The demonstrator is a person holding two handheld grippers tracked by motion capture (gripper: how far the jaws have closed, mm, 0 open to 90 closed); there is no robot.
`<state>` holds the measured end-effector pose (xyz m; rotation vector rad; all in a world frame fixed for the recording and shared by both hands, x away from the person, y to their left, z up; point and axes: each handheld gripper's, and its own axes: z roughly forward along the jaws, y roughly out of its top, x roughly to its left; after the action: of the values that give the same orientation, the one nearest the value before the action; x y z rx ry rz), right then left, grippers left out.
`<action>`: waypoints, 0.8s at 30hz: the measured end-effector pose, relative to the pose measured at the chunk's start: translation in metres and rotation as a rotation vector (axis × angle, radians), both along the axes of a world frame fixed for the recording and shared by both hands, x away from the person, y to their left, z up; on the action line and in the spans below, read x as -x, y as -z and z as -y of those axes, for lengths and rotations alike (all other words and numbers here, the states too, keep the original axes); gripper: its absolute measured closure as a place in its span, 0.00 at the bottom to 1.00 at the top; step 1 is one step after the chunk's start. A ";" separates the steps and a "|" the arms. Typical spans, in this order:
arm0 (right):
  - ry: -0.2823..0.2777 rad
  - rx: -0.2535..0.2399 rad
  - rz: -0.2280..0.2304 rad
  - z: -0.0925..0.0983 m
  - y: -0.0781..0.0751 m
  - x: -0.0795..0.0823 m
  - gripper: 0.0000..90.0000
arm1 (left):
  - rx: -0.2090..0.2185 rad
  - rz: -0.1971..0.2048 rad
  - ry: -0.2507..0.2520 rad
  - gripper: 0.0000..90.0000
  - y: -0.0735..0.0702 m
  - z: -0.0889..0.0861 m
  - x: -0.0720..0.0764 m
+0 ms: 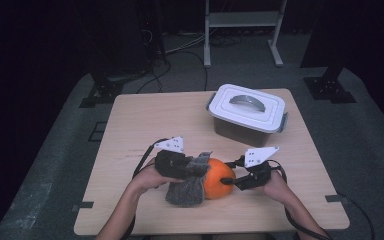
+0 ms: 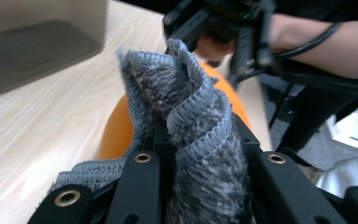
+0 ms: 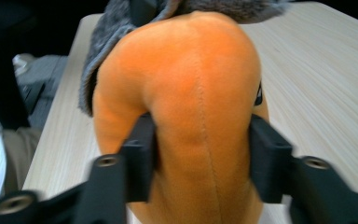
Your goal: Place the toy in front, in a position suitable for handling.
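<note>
Crosswise, orange plush [image 1: 219, 179] between tools

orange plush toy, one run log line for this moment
left gripper: shut on grey cloth | right gripper: jaws around orange plush toy | lidded box: untouched

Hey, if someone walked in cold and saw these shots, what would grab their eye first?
The bright orange plush toy near the table's front edge, held between the jaws of the right gripper. A grey cloth drapes against its left side, clamped in the left gripper. Behind, a white lidded box stands at the back right.
</note>
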<state>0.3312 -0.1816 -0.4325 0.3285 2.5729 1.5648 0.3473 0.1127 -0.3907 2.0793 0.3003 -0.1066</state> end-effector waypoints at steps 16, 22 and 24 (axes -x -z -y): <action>0.003 0.021 0.030 -0.014 -0.019 0.014 0.50 | 0.029 0.057 0.072 0.78 -0.025 0.023 0.010; -0.021 0.084 0.099 -0.014 -0.020 0.018 0.63 | -0.018 0.068 0.064 0.78 -0.020 0.029 0.004; -0.017 0.071 0.094 -0.006 -0.018 0.017 0.63 | -0.010 0.047 0.038 0.78 -0.015 0.020 0.001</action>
<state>0.3144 -0.1751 -0.4149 0.2209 2.5588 1.4532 0.3462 0.0930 -0.3759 2.0945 0.2334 -0.0793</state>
